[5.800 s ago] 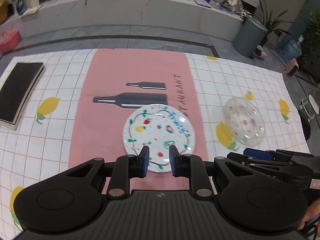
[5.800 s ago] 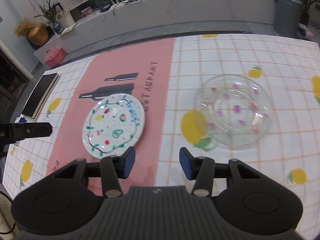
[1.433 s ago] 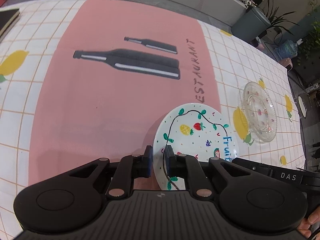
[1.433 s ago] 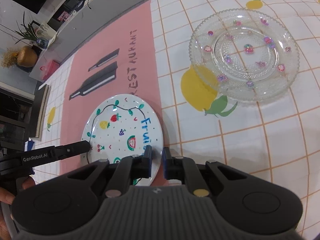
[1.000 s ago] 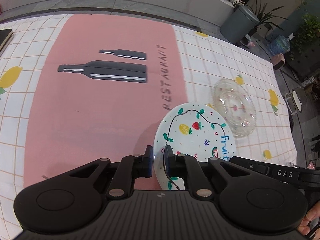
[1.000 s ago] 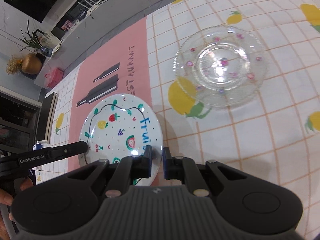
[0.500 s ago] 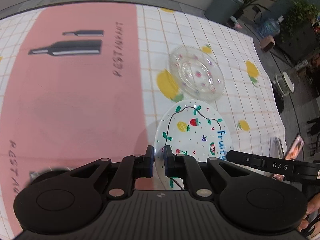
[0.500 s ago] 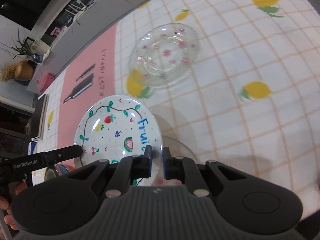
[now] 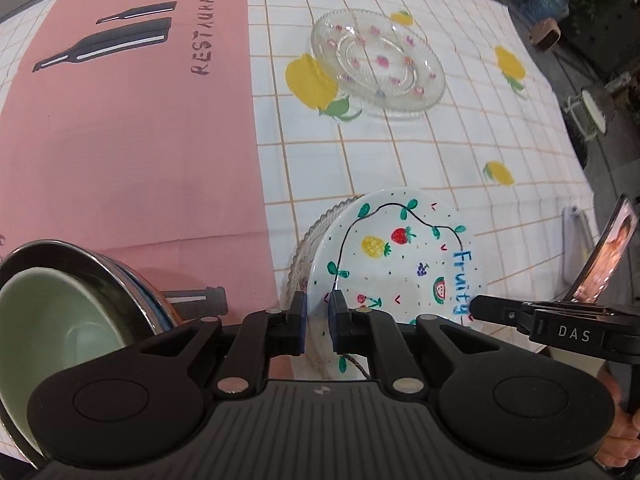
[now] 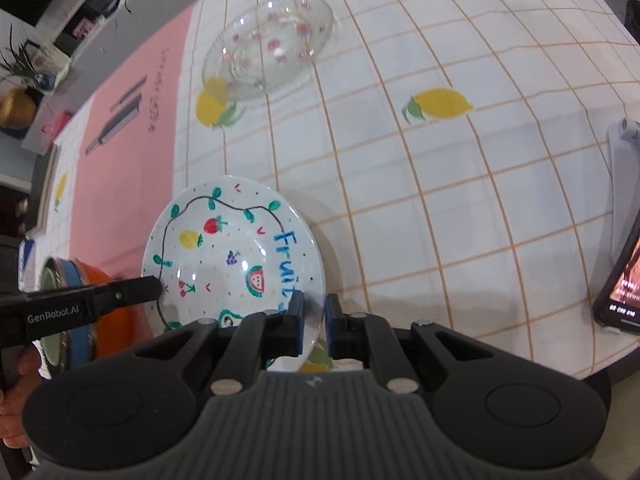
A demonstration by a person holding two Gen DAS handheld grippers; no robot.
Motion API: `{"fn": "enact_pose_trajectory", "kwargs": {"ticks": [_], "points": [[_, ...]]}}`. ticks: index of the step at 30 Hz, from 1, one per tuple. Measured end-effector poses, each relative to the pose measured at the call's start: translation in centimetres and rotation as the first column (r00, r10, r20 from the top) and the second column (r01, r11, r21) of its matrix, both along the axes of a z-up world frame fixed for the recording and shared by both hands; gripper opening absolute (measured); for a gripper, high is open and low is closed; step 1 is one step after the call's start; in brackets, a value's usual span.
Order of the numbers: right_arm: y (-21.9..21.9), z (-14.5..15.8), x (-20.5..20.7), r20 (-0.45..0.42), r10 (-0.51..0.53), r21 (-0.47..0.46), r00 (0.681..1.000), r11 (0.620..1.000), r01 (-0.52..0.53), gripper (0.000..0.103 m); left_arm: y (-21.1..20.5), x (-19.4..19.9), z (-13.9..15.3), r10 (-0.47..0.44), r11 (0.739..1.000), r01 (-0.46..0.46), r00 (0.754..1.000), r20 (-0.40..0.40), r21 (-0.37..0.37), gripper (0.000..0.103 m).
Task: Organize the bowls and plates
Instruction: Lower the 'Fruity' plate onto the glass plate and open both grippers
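Lemon-print tablecloth (image 9: 420, 160) w/ pink panel. Clear glass dish (image 9: 378, 62) sits well beyond the fruit-painted plate (image 9: 400, 264). That plate – held over a second beaded glass dish (image 9: 316, 232) – is pinched at opposite rims: left gripper (image 9: 318, 322) & right gripper (image 10: 311, 326) both clamped on it. Stacked bowls (image 9: 60, 320) lie left of the plate.

The plate (image 9: 400, 264) lies lower centre, over a second glass dish (image 9: 308, 236). A glass dish (image 9: 378, 60) lies at upper centre. Bowls (image 9: 60, 320) sit lower left, a phone (image 9: 604, 256) at right.
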State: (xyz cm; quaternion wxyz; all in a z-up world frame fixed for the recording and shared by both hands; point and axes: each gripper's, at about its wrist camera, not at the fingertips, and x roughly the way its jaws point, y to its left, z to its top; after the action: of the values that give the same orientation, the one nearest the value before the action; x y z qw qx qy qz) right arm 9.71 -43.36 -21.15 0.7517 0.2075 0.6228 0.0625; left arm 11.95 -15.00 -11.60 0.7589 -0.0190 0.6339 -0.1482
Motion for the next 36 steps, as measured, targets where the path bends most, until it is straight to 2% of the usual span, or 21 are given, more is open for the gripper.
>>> {"fn": "enact_pose_trajectory", "kwargs": {"ticks": [4,9,15,19,23,26,30,36], "points": [[0.2,-0.4,0.0,-0.008,0.004,-0.009,1.0,1.0,-0.004,0.008,-0.5,0.0,-0.4,-0.018,0.999,0.017,1.0,0.003,0.046,0.014],[0.9,-0.4,0.1,-0.013,0.025,-0.022,1.0,0.999,-0.025,0.007,-1.8,0.0,-1.3,-0.071,0.986,0.068,0.997,0.018,0.151,0.011],[2.0,-0.4,0.7,-0.022,0.069,-0.065,0.997,0.995,-0.07,0.011,-2.3,0.3,-1.3,-0.11,0.978,0.107,0.994,0.005,0.18,0.012],[2.7,-0.3,1.2,-0.034,0.096,-0.104,0.995,0.99,-0.099,0.012,-2.7,0.5,-1.3,-0.139,0.969,0.137,0.99,-0.003,0.205,0.017],[3.0,-0.1,1.7,-0.064,0.125,-0.145,0.99,0.98,-0.133,0.026,-2.9,0.9,-1.4,-0.179,0.955,0.181,0.983,-0.031,0.234,0.02],[3.3,0.3,2.3,-0.083,0.157,-0.176,0.984,0.97,-0.17,0.028,-3.1,1.5,-1.3,-0.212,0.942,0.22,0.976,-0.057,0.253,0.023],[4.0,0.9,3.8,-0.109,0.223,-0.221,0.969,0.945,-0.243,0.036,-3.4,2.8,-1.0,-0.25,0.926,0.265,0.964,-0.09,0.27,0.028],[5.5,1.2,6.8,-0.158,0.318,-0.281,0.935,0.893,-0.351,0.04,-3.9,5.1,-1.4,-0.289,0.907,0.332,0.938,-0.191,0.26,0.029]]}}
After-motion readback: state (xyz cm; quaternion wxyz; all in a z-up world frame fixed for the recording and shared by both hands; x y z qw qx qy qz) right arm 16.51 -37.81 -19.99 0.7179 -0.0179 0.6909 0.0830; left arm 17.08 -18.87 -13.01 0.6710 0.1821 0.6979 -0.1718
